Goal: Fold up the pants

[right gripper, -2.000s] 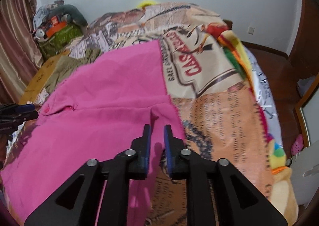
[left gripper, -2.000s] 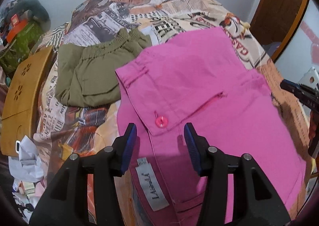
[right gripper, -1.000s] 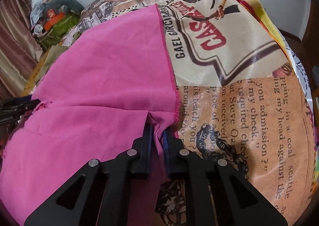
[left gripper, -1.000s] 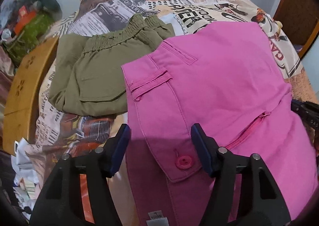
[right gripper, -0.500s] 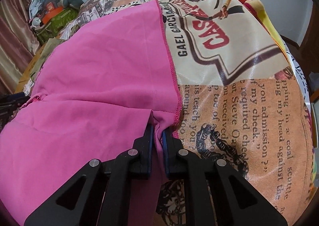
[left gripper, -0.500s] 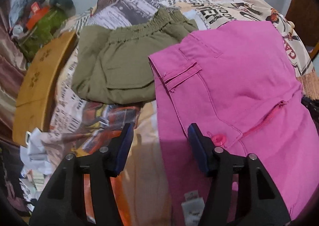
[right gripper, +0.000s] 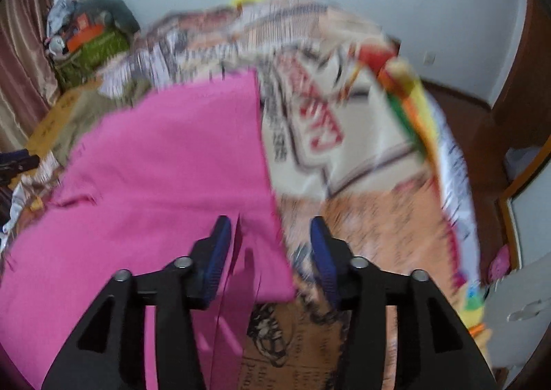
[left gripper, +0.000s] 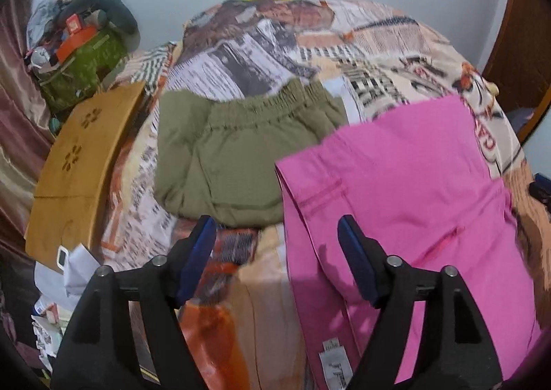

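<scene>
Pink pants lie folded on a bed with a newspaper-print cover; their waistband edge and a white label face me in the left wrist view. My left gripper hangs above the bed just left of that edge, its jaws opening with nothing between them. In the right wrist view the pink pants fill the left half. My right gripper is lifted above their right hem corner, jaws opening, and the cloth lies loose below without touching the pads.
Folded olive-green shorts lie behind the left gripper, beside the pink pants. A wooden board leans at the bed's left side, with a green bag of clutter behind it. Papers litter the floor at lower left. A dark wooden door stands at right.
The right gripper let go of the pink hem corner, spread its jaws and rose. The left gripper lifted and drifted left off the waistband, its jaws wider.
</scene>
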